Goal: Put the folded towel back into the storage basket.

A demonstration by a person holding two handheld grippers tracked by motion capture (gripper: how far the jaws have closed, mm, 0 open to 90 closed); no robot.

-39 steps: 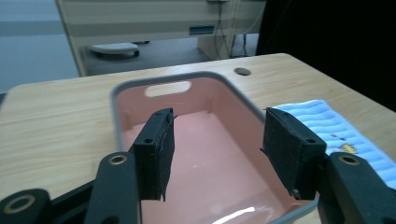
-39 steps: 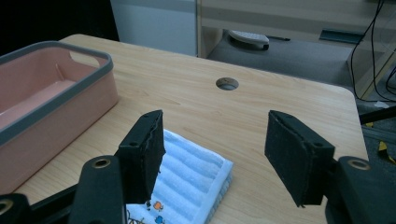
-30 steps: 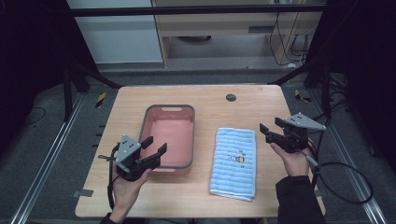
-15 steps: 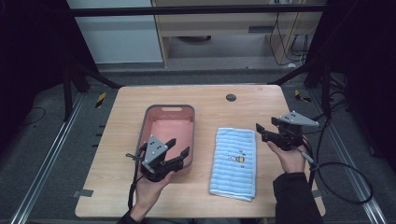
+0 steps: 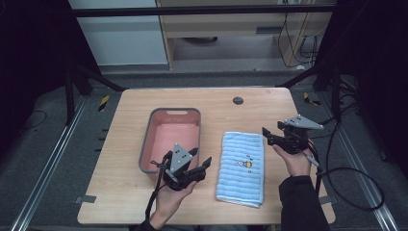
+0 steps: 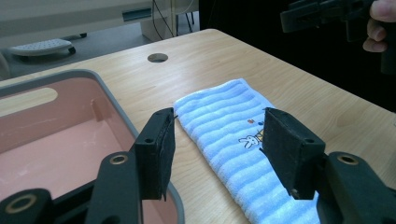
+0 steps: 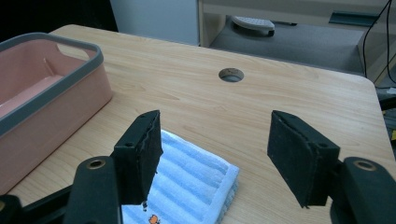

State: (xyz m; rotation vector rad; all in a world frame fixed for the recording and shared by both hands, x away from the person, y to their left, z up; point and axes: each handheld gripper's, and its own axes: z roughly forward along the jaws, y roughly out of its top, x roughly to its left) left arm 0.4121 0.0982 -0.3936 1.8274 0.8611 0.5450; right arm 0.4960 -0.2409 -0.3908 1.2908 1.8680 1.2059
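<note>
Our left gripper (image 5: 198,165) has slid over from the far side of the pink tub (image 5: 171,138) to the tub's near corner, so now it sits just beside the blue towel (image 5: 242,167). Its jaws are wide apart and hold nothing; in the left gripper view we see the towel past them, with bare table between the pads. Our left hand (image 5: 169,195) holds it low and tipped toward the towel. Our right gripper (image 5: 269,136) has hardly moved. It hangs near the towel's far right corner, jaws wide apart, with nothing in them. Our right hand (image 5: 294,161) holds it up off the table (image 5: 120,159). The towel lies flat and folded just right of the tub. It has soft stripes and a little bunny picture on it.
</note>
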